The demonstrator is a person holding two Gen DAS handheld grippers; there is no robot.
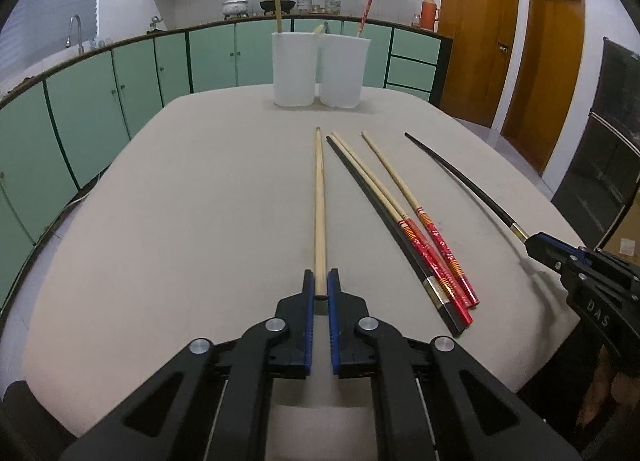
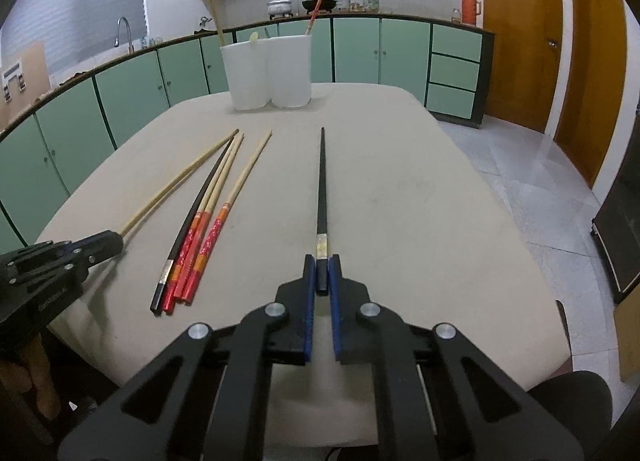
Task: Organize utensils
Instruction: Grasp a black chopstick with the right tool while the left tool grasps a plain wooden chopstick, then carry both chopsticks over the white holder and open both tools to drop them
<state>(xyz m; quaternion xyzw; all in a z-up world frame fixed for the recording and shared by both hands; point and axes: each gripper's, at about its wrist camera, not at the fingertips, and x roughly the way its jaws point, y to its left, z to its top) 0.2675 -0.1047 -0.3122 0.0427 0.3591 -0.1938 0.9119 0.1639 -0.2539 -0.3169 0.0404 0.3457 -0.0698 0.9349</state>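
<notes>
Beige counter (image 1: pixel 200 201); two white holders (image 1: pixel 320 69); plain tan chopstick (image 1: pixel 319 197); black chopstick (image 2: pixel 321 189) with metallic band; red floral-patterned chopsticks (image 1: pixel 436 245) with orange stripes.

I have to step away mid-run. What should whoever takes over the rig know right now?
Left gripper: shut on the plain bamboo chopstick.
Right gripper: shut on a black chopstick.
On the table: another black chopstick and two red-handled chopsticks.
Done: the white cups at the far edge already hold a few sticks.
Left: deliver both held chopsticks, then the other three.
</notes>
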